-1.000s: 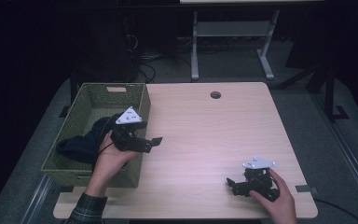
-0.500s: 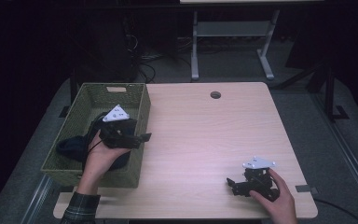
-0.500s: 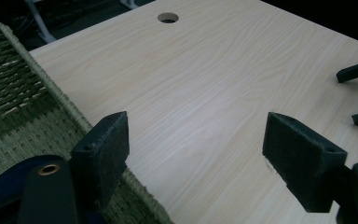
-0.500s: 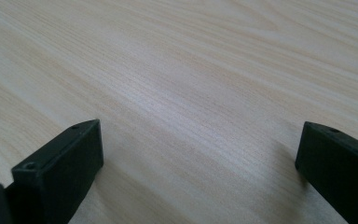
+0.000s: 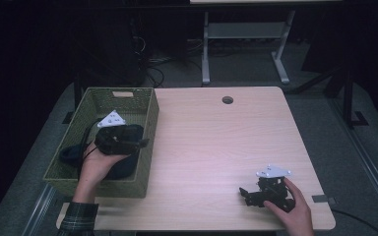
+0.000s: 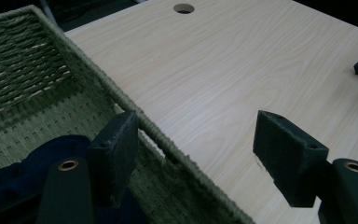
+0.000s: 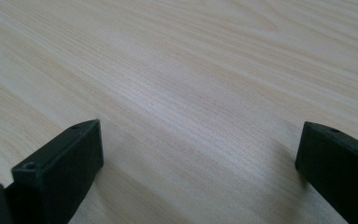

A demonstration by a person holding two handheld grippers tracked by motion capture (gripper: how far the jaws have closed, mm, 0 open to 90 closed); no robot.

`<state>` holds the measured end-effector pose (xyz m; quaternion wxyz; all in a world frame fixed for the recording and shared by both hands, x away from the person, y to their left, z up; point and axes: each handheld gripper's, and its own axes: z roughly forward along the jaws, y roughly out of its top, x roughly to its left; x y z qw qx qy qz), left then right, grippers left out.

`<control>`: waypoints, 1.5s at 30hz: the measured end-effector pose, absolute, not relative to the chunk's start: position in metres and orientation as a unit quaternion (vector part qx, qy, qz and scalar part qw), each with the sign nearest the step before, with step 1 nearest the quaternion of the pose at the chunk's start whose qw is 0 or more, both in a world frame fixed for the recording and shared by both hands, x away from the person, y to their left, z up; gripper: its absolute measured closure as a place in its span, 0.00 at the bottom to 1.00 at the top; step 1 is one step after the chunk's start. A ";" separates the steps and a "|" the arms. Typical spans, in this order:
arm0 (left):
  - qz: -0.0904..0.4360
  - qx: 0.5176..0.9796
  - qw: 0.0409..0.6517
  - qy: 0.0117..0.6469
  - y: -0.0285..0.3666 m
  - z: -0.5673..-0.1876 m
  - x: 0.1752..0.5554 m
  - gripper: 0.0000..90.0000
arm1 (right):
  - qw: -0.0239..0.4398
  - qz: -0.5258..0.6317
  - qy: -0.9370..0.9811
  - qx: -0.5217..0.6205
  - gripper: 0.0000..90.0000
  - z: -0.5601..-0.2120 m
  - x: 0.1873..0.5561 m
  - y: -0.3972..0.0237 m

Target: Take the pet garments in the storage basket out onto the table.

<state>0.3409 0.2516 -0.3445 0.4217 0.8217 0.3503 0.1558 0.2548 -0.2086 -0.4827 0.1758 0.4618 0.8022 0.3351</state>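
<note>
Both grippers' jaws wide apart, empty.

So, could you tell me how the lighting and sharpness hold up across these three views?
High view: the table is evenly lit, its surroundings nearly black, and the dark cloth in the basket loses detail. Left gripper view: wood grain is sharp, the near jaws soft. Right gripper view: a pale sheen crosses the wood, and the jaws are blurred.
</note>
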 end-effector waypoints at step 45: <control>0.207 0.797 0.378 0.424 0.345 -0.347 0.343 0.47 | 0.176 0.335 0.802 0.462 0.00 -0.483 0.255 -0.209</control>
